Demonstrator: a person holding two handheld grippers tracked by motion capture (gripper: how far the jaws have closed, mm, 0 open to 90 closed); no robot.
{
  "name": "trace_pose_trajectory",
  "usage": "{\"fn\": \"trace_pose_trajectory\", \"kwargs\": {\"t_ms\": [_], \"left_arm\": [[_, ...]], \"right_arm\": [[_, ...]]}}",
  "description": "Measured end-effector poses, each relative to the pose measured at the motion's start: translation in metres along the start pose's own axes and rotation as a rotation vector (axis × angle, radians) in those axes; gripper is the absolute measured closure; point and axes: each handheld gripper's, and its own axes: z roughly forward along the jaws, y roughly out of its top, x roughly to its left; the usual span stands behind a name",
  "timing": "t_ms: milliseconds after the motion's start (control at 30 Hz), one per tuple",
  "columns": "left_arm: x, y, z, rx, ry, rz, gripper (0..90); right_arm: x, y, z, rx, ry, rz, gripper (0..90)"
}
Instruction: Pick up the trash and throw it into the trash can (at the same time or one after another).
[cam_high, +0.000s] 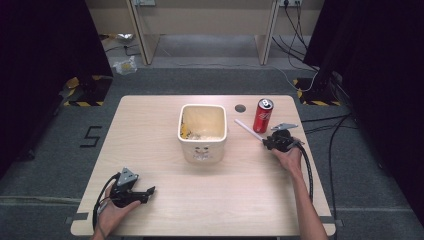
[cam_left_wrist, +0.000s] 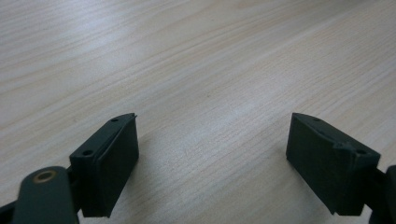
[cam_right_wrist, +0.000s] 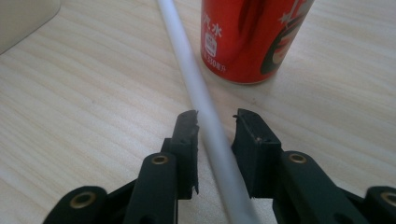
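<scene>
On the right side of the wooden table (cam_high: 150, 130), the right gripper (cam_high: 266, 141) sits low over the near end of a white straw (cam_high: 248, 130). In the right gripper view the straw (cam_right_wrist: 205, 116) runs straight up between the two black jaws. The left jaw appears to touch it, while a thin gap seems to remain on the right side, so the jaws have the straw between them without clearly clamping it; from this angle the contact is hard to judge. The straw lies flat on the table, slanting from near the gripper away toward the far left, and passes just beside a red soda can (cam_high: 263, 115). The can (cam_right_wrist: 252, 37) stands upright on the far right part of the table, just right of the straw and close to it, apparently not touching.

A white square bucket (cam_high: 202, 132) stands at the middle of the table, to the left of the straw, with some yellowish and pale scraps inside.

The left gripper (cam_high: 145, 192) rests at the near left corner of the table, held in the person's left hand (cam_high: 112, 210). In the left gripper view its jaws stand wide apart over bare wood, with nothing between them.
</scene>
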Motion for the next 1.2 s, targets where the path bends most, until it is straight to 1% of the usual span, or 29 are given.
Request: {"fn": "trace_pose_trajectory", "kwargs": {"t_ms": [33,100,200,300,333,400,433,467,500,533,600,667,767,800,900,967,1033,1067,1100,1167,1200], "left_arm": [[0.0,0.0,0.0,0.0,0.0,0.0,16.0],[0.0,0.0,0.0,0.0,0.0,0.0,16.0],[0.0,0.0,0.0,0.0,0.0,0.0,16.0],[0.0,0.0,0.0,0.001,0.0,0.0,16.0],[0.0,0.0,0.0,0.001,-0.001,0.0,16.1],[0.0,0.0,0.0,0.001,0.0,0.0,16.1],[0.0,0.0,0.0,0.001,0.0,0.0,16.1],[0.0,0.0,0.0,0.001,0.0,0.0,16.1],[0.0,0.0,0.0,0.003,-0.001,0.002,16.1],[0.0,0.0,0.0,0.001,0.0,0.0,16.0],[0.0,0.0,0.0,0.002,0.0,0.002,16.0],[0.0,0.0,0.0,0.0,0.0,0.0,16.0],[0.0,0.0,0.0,0.0,0.0,0.0,16.0],[0.0,0.0,0.0,0.0,0.0,0.0,16.0],[0.0,0.0,0.0,0.0,0.0,0.0,16.0],[0.0,0.0,0.0,0.002,0.0,0.002,16.0],[0.0,0.0,0.0,0.0,0.0,0.0,16.0],[0.0,0.0,0.0,0.002,0.0,0.002,16.1],[0.0,0.0,0.0,0.0,0.0,0.0,16.1],[0.0,0.0,0.0,0.0,0.0,0.0,16.0],[0.0,0.0,0.0,0.0,0.0,0.001,16.0]], "right_arm": [[0.0,0.0,0.0,0.0,0.0,0.0,73.7],[-0.001,-0.001,0.0,-0.008,0.02,0.018,76.8],[0.0,-0.001,0.0,-0.003,0.03,0.022,78.7],[0.002,0.0,0.0,0.001,0.035,0.016,79.0],[0.007,0.002,-0.001,-0.008,0.048,-0.001,79.1],[0.009,0.003,-0.002,-0.01,0.054,-0.003,79.1],[0.014,0.006,-0.006,-0.021,0.057,-0.018,79.2],[0.014,0.006,-0.006,-0.021,0.057,-0.018,79.2],[0.016,0.008,-0.008,-0.024,0.062,-0.018,79.2],[0.019,0.011,-0.012,-0.039,0.065,-0.024,79.2],[0.021,0.013,-0.017,-0.044,0.066,-0.018,79.2],[0.021,0.014,-0.019,-0.048,0.063,-0.015,79.3],[0.022,0.016,-0.027,-0.07,0.074,-0.01,79.3],[0.023,0.018,-0.033,-0.076,0.075,-0.003,79.3],[0.024,0.02,-0.038,-0.087,0.081,0.0,79.3],[0.026,0.023,-0.044,-0.093,0.07,-0.013,79.3],[0.029,0.029,-0.05,-0.111,0.077,-0.023,79.3],[0.033,0.036,-0.056,-0.129,0.079,-0.033,79.3],[0.033,0.036,-0.056,-0.129,0.079,-0.033,79.3],[0.037,0.042,-0.062,-0.142,0.086,-0.029,79.3],[0.039,0.044,-0.064,-0.15,0.088,-0.037,79.3]]}}
